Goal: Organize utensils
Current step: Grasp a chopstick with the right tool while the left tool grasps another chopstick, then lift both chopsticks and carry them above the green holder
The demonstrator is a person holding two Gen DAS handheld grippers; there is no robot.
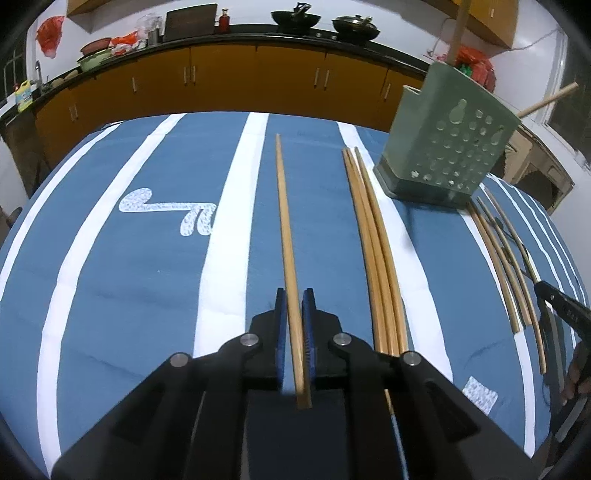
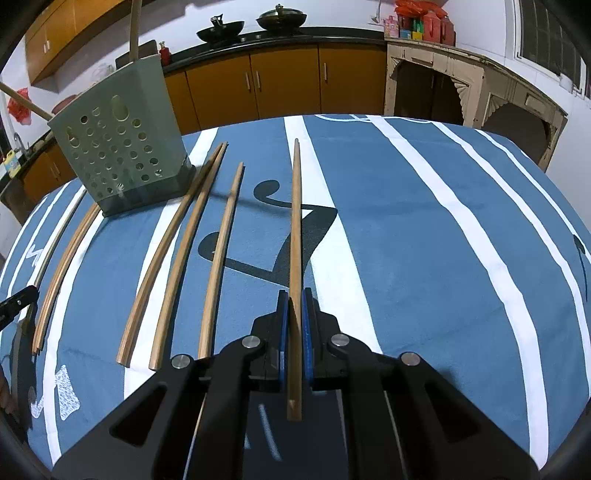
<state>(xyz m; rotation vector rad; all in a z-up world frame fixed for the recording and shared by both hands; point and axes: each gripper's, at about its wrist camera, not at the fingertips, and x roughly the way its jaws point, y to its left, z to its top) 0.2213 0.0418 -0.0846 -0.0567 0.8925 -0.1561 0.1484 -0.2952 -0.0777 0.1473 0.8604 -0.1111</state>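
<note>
In the left wrist view my left gripper (image 1: 294, 297) is shut on a wooden chopstick (image 1: 286, 221) that points away over the blue cloth, its back end over the gripper's body. In the right wrist view my right gripper (image 2: 294, 297) is shut on another chopstick (image 2: 295, 221) in the same way. A green perforated holder (image 1: 447, 147) (image 2: 118, 147) stands at the far side between the two grippers, with two wooden sticks (image 1: 458, 33) in it. Loose chopsticks (image 1: 375, 243) (image 2: 218, 258) lie side by side on the cloth.
A blue cloth with white stripes (image 1: 110, 277) (image 2: 424, 240) covers the table. More chopsticks (image 1: 509, 266) lie right of the holder, near the right gripper's black tip (image 1: 561, 299). A counter with orange cabinets (image 1: 221, 81) and woks (image 2: 221, 31) runs behind the table.
</note>
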